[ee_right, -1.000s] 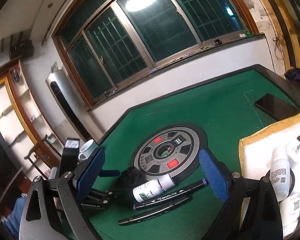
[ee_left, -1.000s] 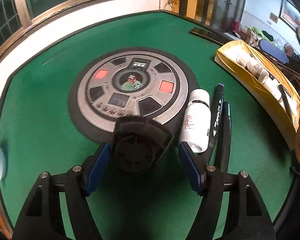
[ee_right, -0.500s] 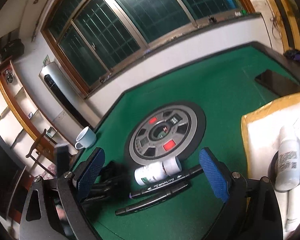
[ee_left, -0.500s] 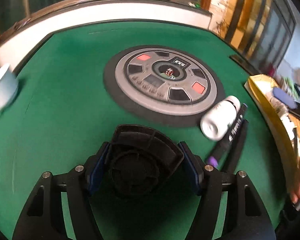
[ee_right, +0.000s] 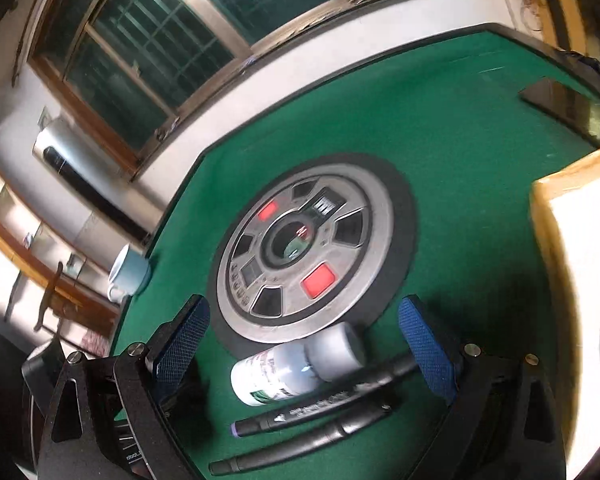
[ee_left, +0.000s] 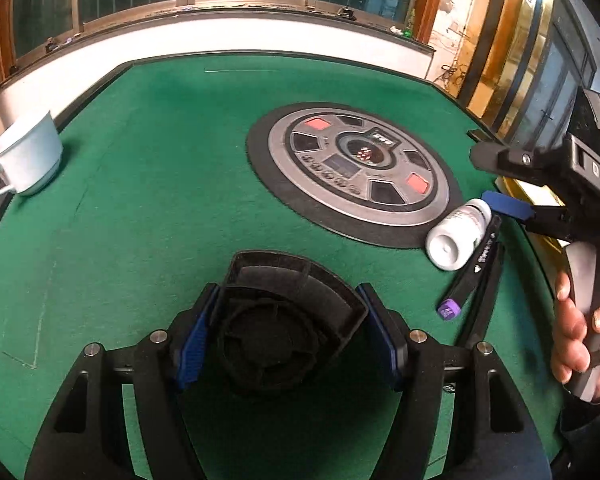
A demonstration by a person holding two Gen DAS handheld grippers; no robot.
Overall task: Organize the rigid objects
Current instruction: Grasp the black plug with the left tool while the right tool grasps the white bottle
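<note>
Left wrist view: left hand-held gripper (ee_left: 287, 336) clamped on black ribbed plastic part (ee_left: 283, 320), lower centre, for carrying; right hand-held gripper (ee_right: 304, 344) spread apart over white plastic bottle (ee_right: 291, 368).

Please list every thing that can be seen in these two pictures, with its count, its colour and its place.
black fan-like part: one, black, between the left tongs' pads, on the felt
bottle: one, white, lying beside the round console
marker pens: two, black, one purple-tipped, lying side by side next to the bottle
round console: one, grey with red buttons, table centre
cup: one, pale, table's far left edge
phone: one, dark, far right corner
box: one, yellow rim, right side
table: one, green felt
left tongs: pads on the black part
right tongs: open, over the bottle
hand: one, holding the right tongs' handle
</note>
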